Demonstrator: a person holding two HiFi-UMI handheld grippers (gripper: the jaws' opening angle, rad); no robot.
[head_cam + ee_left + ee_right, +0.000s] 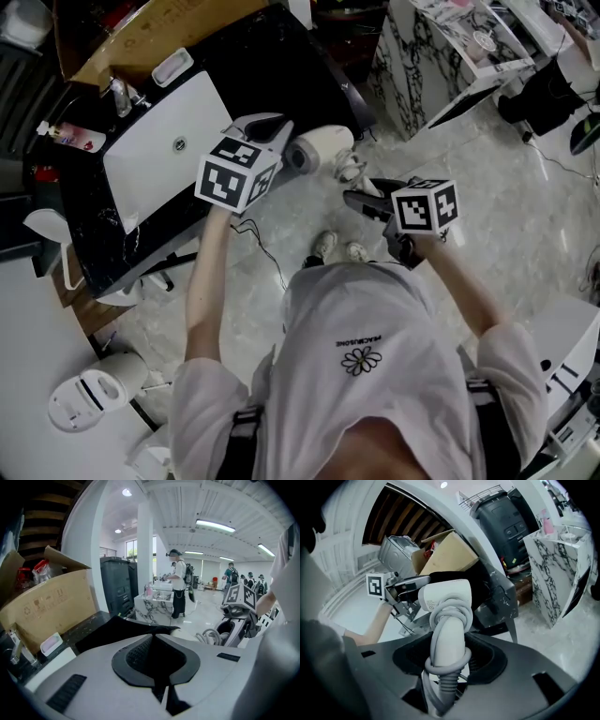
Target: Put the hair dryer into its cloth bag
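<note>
One hair dryer [446,598], one cloth bag [120,630].

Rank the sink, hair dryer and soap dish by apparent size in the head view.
1. sink
2. hair dryer, though it is held nearer the camera
3. soap dish
</note>
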